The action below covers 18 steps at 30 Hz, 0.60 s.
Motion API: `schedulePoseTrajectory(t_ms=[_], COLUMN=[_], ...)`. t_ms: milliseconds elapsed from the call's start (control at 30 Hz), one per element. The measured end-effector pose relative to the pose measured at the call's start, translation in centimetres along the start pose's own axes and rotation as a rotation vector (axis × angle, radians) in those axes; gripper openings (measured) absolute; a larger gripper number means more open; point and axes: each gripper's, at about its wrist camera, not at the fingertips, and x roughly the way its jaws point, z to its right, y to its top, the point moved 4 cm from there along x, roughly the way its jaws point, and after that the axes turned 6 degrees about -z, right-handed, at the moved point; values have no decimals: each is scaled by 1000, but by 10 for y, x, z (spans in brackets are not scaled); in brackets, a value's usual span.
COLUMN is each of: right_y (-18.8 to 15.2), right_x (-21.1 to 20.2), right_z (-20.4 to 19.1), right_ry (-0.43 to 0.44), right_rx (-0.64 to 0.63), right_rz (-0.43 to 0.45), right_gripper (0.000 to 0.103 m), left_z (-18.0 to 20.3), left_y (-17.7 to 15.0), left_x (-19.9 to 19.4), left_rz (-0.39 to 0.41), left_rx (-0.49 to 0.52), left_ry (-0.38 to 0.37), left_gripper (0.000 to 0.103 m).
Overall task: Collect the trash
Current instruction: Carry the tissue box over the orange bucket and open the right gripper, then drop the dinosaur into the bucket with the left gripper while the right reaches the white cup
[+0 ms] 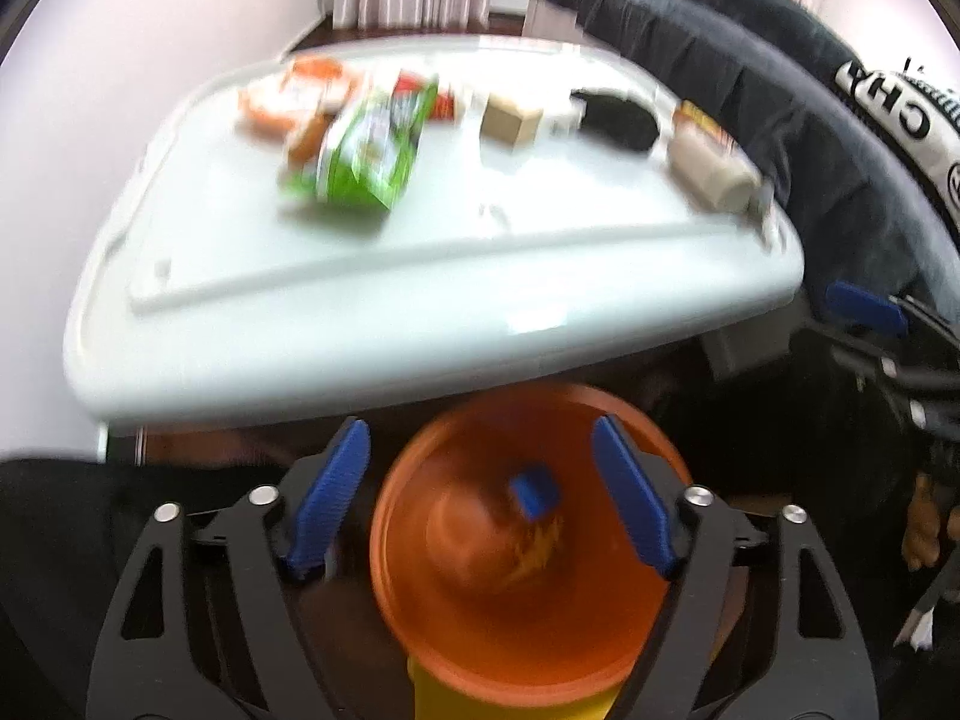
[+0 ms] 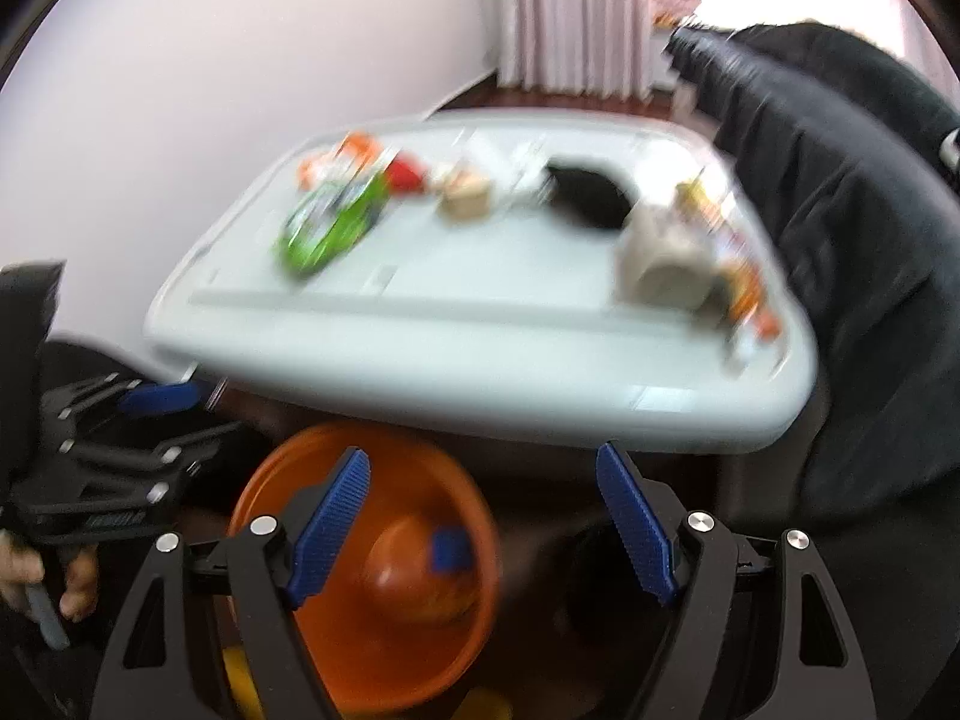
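Between the wide-spread blue pads of the left gripper (image 1: 480,495), low in the frame, sits an orange bin (image 1: 528,546) holding a small blue scrap (image 1: 534,492); nothing is gripped. The right gripper (image 2: 483,519) is also spread and empty, the bin (image 2: 366,558) at lower left. Above, blurred, a white table (image 1: 390,324) carries a green wrapper (image 1: 366,150), orange packets (image 1: 288,96), a tan box (image 1: 510,120) and a black object (image 1: 612,117).

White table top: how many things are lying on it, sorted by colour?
Orange and white: 1, crinkled packet
Green: 1, plastic snack bag
Red: 1, small pack behind the bag
Beige: 2, small box and lying roll
Black: 1, flat lump
Multicoloured: 1, wrapper by the roll
Total: 7, as far as the blur allows.
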Motion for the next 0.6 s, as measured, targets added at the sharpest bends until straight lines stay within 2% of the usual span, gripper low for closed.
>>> schedulePoseTrajectory(t_ms=[100,200,400,600], right_y=[37,66,101,114], right_x=[2,12,51,79], right_z=[34,60,94,95], right_ry=[-30,-54,-40,16], right_rx=[60,105,173,181], right_rz=[60,69,-14,-76], right_gripper=[78,78,78,78], left_z=[2,1,4,2], left_y=[19,22,12,10], left_x=[0,7,21,15], left_rz=[68,77,54,93], left_rx=[-9,-21,-1,-5], left_ry=[-2,-16,-28,-39], left_gripper=[77,77,77,77])
